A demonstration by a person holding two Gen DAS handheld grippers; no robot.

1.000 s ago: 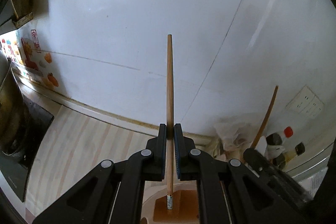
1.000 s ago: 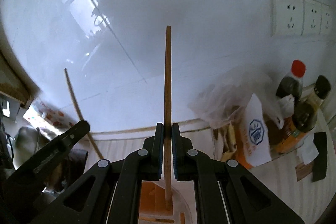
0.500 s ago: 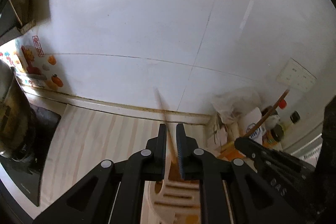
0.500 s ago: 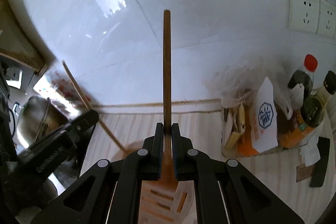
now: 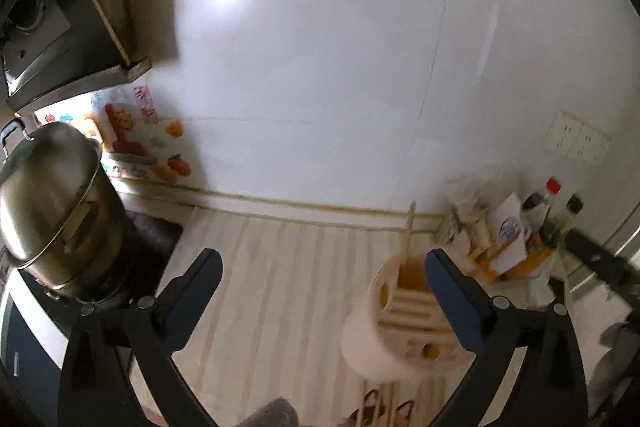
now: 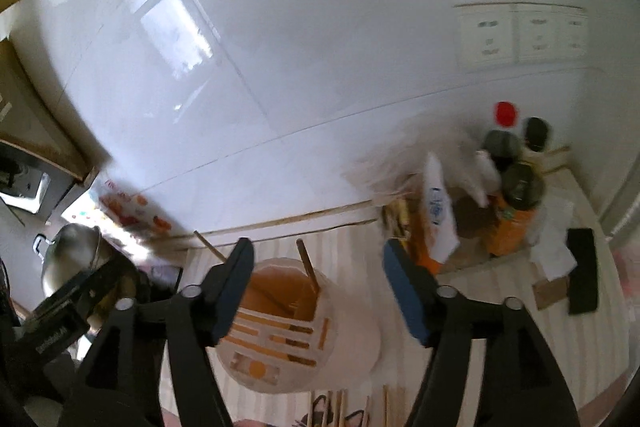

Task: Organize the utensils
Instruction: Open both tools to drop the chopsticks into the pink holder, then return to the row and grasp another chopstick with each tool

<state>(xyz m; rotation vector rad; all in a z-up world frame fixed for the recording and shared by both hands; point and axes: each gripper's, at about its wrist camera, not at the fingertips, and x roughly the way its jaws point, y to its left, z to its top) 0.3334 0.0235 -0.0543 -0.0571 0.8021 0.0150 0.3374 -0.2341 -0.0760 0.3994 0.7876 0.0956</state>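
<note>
A white slotted utensil holder (image 5: 396, 327) with an orange inside stands on the pale striped counter. One wooden chopstick (image 5: 408, 239) stands in it, leaning toward the wall. My left gripper (image 5: 322, 267) is up and left of the holder, its jaws opening wide with nothing between them. In the right wrist view the holder (image 6: 288, 327) lies below my right gripper (image 6: 319, 255), whose jaws are opening too; a brown chopstick (image 6: 308, 267) rests in the cup, free of the pads. Loose chopsticks (image 6: 360, 407) lie on the counter in front of the holder.
A steel pot (image 5: 52, 203) sits on a black stove at the left. Sauce bottles (image 6: 516, 167) and bags (image 6: 436, 211) crowd the right corner by the wall sockets (image 6: 520, 35). A black flat item (image 6: 582, 275) lies at the far right. The tiled wall stands close behind.
Both grippers were shut on upright chopsticks; both now stand open and have drawn back and up. The chopsticks have dropped into the holder.
</note>
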